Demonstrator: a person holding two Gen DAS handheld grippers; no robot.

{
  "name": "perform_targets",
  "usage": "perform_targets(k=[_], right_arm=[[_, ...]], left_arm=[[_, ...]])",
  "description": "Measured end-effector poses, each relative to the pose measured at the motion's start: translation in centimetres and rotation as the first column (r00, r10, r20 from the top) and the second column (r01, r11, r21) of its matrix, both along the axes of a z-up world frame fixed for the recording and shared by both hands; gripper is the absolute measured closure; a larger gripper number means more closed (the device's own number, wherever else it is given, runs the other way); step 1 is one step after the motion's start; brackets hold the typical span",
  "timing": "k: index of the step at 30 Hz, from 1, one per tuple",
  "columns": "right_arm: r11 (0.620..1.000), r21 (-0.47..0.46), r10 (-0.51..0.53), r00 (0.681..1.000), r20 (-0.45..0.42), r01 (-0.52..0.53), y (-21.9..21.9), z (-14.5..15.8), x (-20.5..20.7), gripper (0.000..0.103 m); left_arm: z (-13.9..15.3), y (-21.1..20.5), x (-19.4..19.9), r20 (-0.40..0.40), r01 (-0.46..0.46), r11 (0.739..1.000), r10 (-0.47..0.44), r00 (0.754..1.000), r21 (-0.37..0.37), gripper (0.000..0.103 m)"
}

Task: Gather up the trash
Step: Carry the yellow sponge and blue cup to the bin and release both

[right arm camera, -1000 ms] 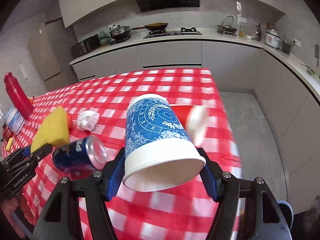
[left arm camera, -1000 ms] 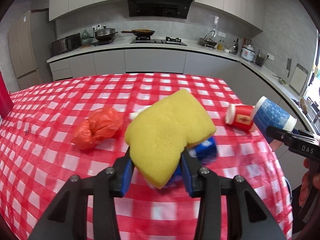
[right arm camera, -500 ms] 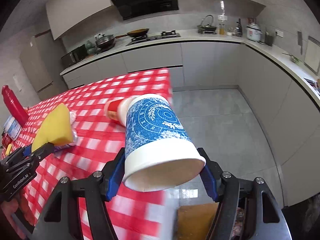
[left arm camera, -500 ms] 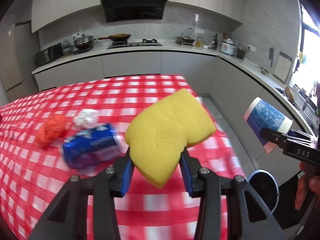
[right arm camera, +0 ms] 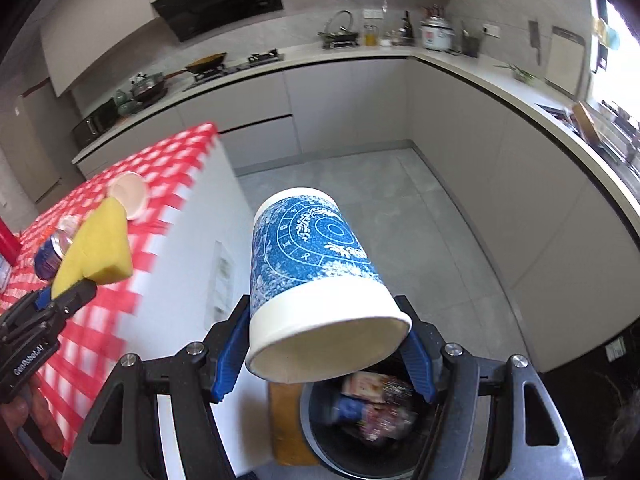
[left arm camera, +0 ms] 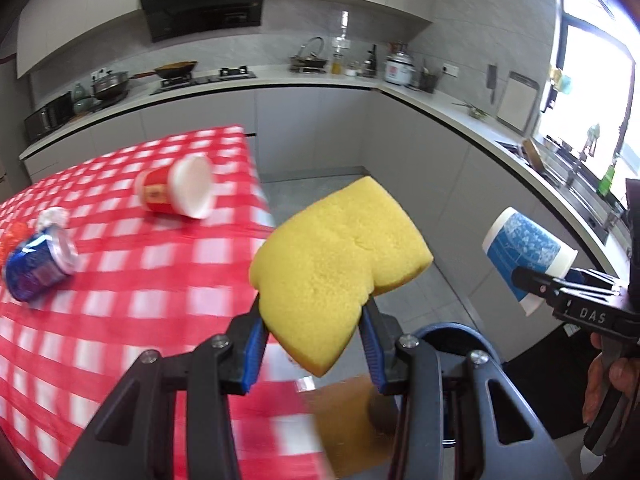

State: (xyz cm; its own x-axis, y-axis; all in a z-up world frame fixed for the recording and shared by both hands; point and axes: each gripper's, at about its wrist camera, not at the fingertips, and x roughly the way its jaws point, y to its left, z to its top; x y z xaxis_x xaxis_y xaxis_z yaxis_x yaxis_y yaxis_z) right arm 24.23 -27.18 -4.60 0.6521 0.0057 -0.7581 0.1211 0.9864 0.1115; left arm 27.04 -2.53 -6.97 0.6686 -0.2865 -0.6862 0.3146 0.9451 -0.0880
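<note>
I hold two pieces of trash over the kitchen floor, both bound, I judge, for the bin (right arm camera: 360, 436) beside the table. My right gripper (right arm camera: 326, 354) is clamped on the blue paper cup (right arm camera: 316, 264) near its wide mouth, the cup tipped forward, almost directly above the dark round bin, so that letting go should drop it straight in. My left gripper (left arm camera: 312, 340) squeezes the yellow sponge (left arm camera: 340, 268) by its lower corner, pinching the foam there between its blue pads (left arm camera: 252, 344); it hangs just off the edge of the red checked table (left arm camera: 120, 280), short of the bin, as if waiting its turn.

Left on the cloth are a red paper cup (left arm camera: 172, 192) on its side, a blue can (left arm camera: 36, 264) also lying down, and behind the can a white crumpled scrap (left arm camera: 52, 216) and something orange, cut off by the frame edge.

Much is unclear. The bin is half hidden by the gripper and cup; I see packets inside it, but they are blurred and I cannot name them. A brown flat thing (right arm camera: 288, 428) leans or lies just beside the bin; whether it is cardboard or a board I cannot tell. The tablecloth is smeared by motion in both views.
</note>
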Motion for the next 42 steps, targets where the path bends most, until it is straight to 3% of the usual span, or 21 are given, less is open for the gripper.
perform_targets(k=[5,11,17,18,20,26,33,35,37,38,40,42], right_arm=[[1.000,0.002,-0.016,0.999,-0.038,0.016,-4.1,-2.5,-1.4,0.033],[1.000,-0.006,-0.014,0.994,-0.113,0.013,-7.0,-7.9,-2.0,0.033],[0.998,0.051,0.035,0.984,-0.177,-0.027,-8.1,-13.1,-1.9,0.033],[0.997,0.067,0.057,0.982,-0.182,-0.045,-7.9,-13.7,-1.8,0.029],[0.999,0.017,0.033,0.972,-0.233,-0.030,-8.1,-15.3,-1.2,0.026],[0.996,0.008,-0.081,0.977,-0.198,0.084,-11.4,-15.0,-1.6,0.025],[0.988,0.006,-0.153,0.974,-0.169,0.156,-14.5,-13.8,-2.8,0.024],[0.987,0.001,-0.159,0.974,-0.159,0.161,-15.0,-13.4,-3.6,0.024],[0.987,0.002,-0.159,0.975,-0.155,0.161,-15.4,-13.1,-3.9,0.024],[0.987,0.002,-0.159,0.975,-0.155,0.162,-15.6,-13.0,-4.0,0.024],[0.987,0.000,-0.159,0.976,-0.148,0.161,-15.7,-12.5,-4.3,0.024],[0.987,0.004,-0.161,0.977,-0.142,0.164,-15.7,-12.2,-4.4,0.024]], left_arm=[[-1.2,-3.5,-1.0,-0.016,0.021,1.000,-0.021,1.000,0.006,0.060],[-4.3,-6.3,-2.0,-0.063,0.000,1.000,0.001,0.998,0.013,0.060],[-8.2,-8.3,-3.4,-0.117,-0.026,0.999,0.029,0.993,0.026,0.060],[-8.5,-8.5,-3.6,-0.123,-0.030,0.999,0.034,0.992,0.032,0.060],[-9.3,-8.8,-3.8,-0.141,-0.039,0.998,0.044,0.989,0.039,0.060],[-11.1,-10.6,-4.5,-0.170,-0.047,0.998,0.054,0.984,0.045,0.060],[-14.0,-15.7,-5.6,-0.226,0.000,0.999,0.008,0.974,0.034,0.060],[-15.0,-16.9,-6.0,-0.247,0.007,1.000,-0.002,0.969,0.017,0.055],[-15.8,-18.2,-6.2,-0.254,0.011,1.000,-0.007,0.967,0.015,0.030],[-15.8,-18.7,-6.2,-0.251,-0.006,0.999,0.016,0.968,0.041,0.025],[-14.8,-18.5,-6.2,-0.232,-0.035,0.999,0.037,0.972,0.012,0.007],[-13.3,-18.5,-6.0,-0.189,-0.068,0.997,0.076,0.979,0.048,0.005]])
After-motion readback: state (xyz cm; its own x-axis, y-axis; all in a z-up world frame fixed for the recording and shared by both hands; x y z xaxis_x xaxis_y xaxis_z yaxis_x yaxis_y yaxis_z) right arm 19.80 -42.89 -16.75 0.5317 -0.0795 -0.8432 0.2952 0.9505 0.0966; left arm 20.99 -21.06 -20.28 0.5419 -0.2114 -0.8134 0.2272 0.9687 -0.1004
